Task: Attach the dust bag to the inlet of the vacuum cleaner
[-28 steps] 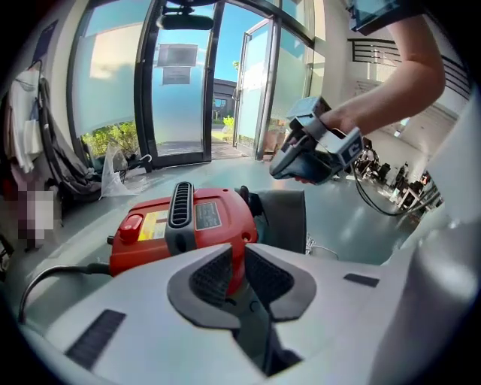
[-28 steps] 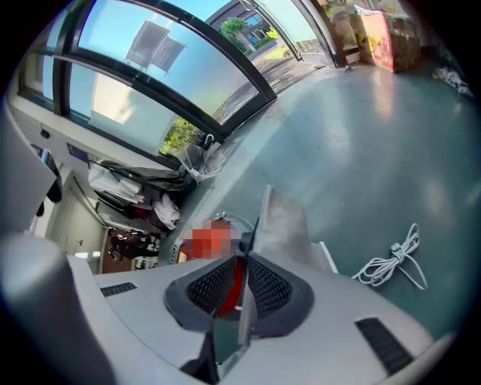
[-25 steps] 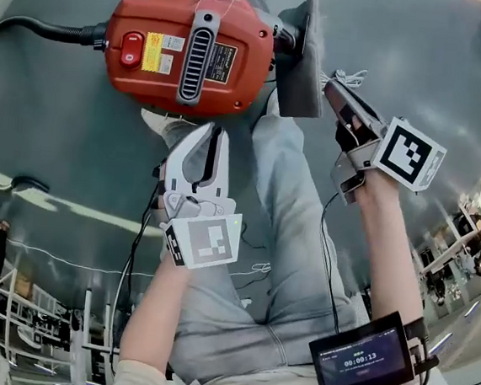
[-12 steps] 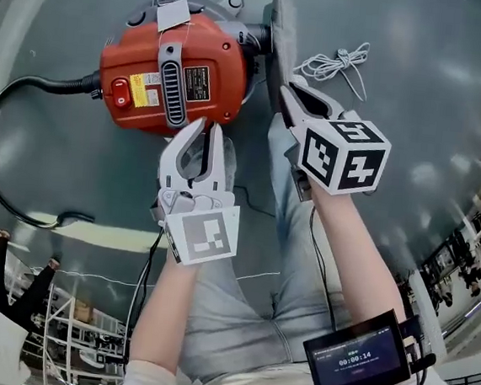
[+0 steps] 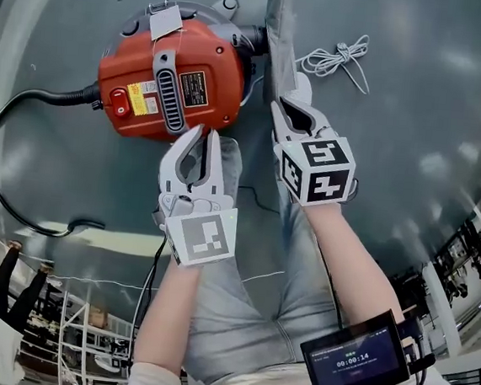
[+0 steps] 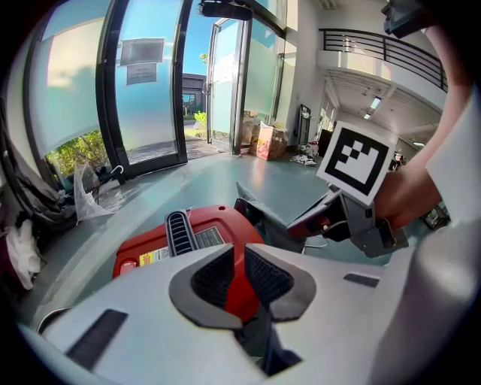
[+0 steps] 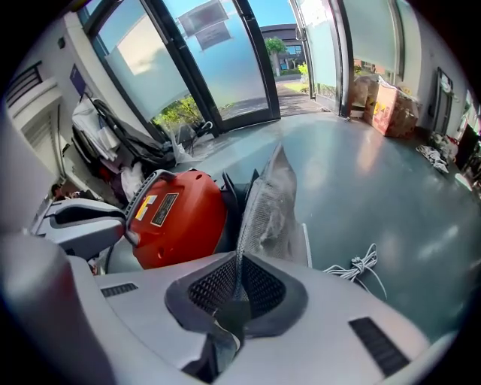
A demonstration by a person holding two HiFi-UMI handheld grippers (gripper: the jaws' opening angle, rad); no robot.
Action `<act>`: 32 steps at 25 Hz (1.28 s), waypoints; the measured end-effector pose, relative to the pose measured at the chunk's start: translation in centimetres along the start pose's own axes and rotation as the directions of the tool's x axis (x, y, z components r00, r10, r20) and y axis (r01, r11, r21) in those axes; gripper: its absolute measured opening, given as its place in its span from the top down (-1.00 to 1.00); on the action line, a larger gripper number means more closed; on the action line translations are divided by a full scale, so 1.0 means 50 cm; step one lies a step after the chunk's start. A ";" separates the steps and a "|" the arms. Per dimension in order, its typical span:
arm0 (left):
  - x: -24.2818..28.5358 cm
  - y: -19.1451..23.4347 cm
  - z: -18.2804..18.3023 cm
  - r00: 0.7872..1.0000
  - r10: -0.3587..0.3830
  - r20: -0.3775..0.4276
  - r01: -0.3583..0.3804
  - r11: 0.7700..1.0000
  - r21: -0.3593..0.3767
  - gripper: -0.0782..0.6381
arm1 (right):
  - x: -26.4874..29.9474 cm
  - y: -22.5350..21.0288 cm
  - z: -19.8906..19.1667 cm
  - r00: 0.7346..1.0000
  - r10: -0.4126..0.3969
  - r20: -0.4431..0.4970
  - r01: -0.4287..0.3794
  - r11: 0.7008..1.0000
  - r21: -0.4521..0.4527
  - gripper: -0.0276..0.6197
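Black cable (image 5: pixel 59 94) loops over the grey floor (image 5: pixel 418 103) at far left and enters the left side of the red vacuum cleaner (image 5: pixel 206 66). The vacuum cleaner lies with its slotted handle strip running away from the person, slightly tilted.

Left tool (image 5: pixel 208 133): forearm reaches forward and down, tips just short of the near edge of the red body. Jaws nearly closed, only a slit between the pads, nothing in it.

Dust bag (image 5: pixel 279 39): grey, seen edge-on in the head view, standing as a thin sheet. Its long axis runs away from the person, along the vacuum cleaner's right side. Its far end lies by the black inlet (image 5: pixel 255 38); whether it is seated there I cannot tell.

Right tool (image 5: pixel 278 108): pointed steeply down, jaws closed on the near edge of the dust bag, mesh pressed between the pads.

White cord bundle (image 5: pixel 334 57) lies on the floor right of the bag.

Versus one second ago: right tool has swung in from the right, closer to the vacuum cleaner; left tool is almost unmoved.
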State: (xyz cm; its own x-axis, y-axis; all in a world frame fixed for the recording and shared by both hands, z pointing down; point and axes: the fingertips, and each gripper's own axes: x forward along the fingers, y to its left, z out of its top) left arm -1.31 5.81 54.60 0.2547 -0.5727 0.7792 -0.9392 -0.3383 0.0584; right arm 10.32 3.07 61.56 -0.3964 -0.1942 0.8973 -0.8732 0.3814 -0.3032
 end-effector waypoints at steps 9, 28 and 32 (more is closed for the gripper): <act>-0.007 -0.010 -0.006 1.000 0.002 -0.009 -0.002 1.000 -0.007 0.67 | 0.051 -0.022 -0.024 1.000 -0.022 0.011 0.023 0.998 -0.064 0.82; -0.286 0.108 0.398 0.947 0.226 0.227 -0.215 0.974 -0.074 0.67 | -0.468 0.056 0.385 0.923 0.206 0.325 -0.129 0.962 -0.242 0.82; -0.458 0.137 0.540 0.908 0.258 0.329 -0.266 0.964 -0.023 0.67 | -0.643 0.156 0.497 0.864 0.282 0.416 -0.162 0.940 -0.301 0.82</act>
State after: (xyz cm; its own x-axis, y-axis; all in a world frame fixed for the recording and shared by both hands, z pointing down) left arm -7.34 -3.57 20.31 0.0645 -0.8531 0.5177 -0.9781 -0.1570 -0.1368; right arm 9.18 -10.16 22.37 -0.7070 -0.4365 0.5564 -0.6714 0.6616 -0.3340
